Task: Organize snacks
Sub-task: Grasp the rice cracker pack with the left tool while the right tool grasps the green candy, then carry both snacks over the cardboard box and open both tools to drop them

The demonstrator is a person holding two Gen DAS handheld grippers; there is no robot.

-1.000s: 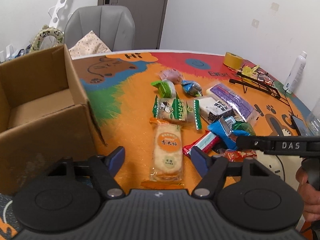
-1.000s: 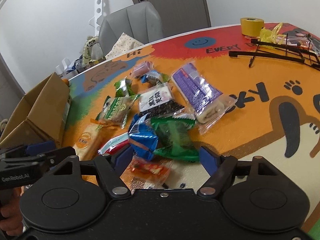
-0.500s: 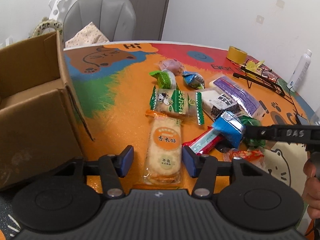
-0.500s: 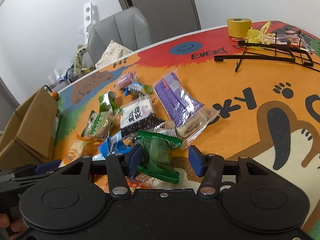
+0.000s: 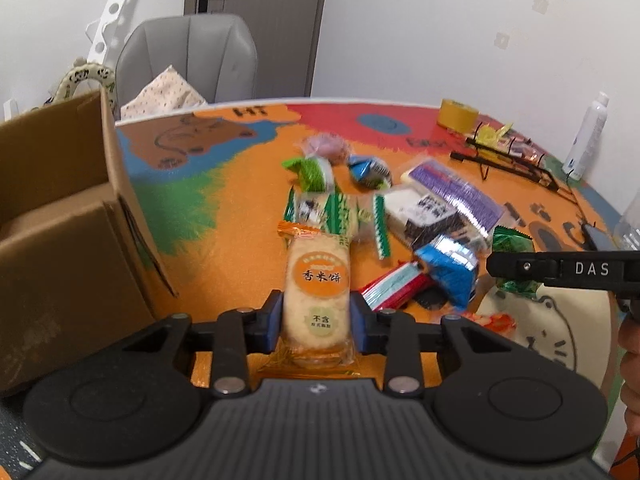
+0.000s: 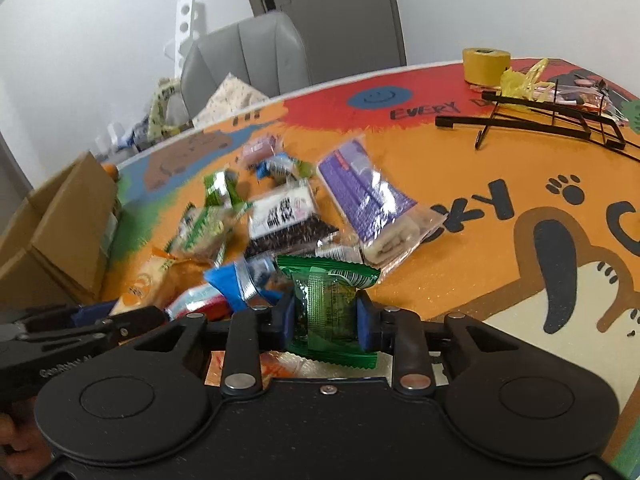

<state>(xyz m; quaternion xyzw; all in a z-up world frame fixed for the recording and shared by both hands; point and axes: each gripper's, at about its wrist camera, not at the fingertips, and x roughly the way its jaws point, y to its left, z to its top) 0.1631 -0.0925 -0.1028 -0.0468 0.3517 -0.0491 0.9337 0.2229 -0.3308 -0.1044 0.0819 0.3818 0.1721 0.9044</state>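
Note:
A rice cracker pack (image 5: 318, 280) with an orange label lies on the colourful table, and my left gripper (image 5: 316, 320) is closing on it, its blue pads pressing both long sides. My right gripper (image 6: 326, 320) is closing on a green snack packet (image 6: 328, 280), which crumples between its pads. Around them lie a blue packet (image 5: 448, 264), a red-and-white stick (image 5: 396, 284), a green-and-white pack (image 5: 336, 216), a black-and-white pack (image 6: 284, 216) and a purple pack (image 6: 360, 188). An open cardboard box (image 5: 60, 240) stands at the left.
A yellow tape roll (image 6: 486, 64), a black wire rack (image 6: 540, 120) and a white bottle (image 5: 588, 136) sit at the table's far right. A grey chair (image 5: 188, 60) stands behind the table. A hand (image 5: 630, 360) holds the right gripper's handle.
Both grippers' jaws have narrowed from wide open. The left one now presses the rice cracker pack and the right one the green packet. Both cameras sit a little closer to the snacks.

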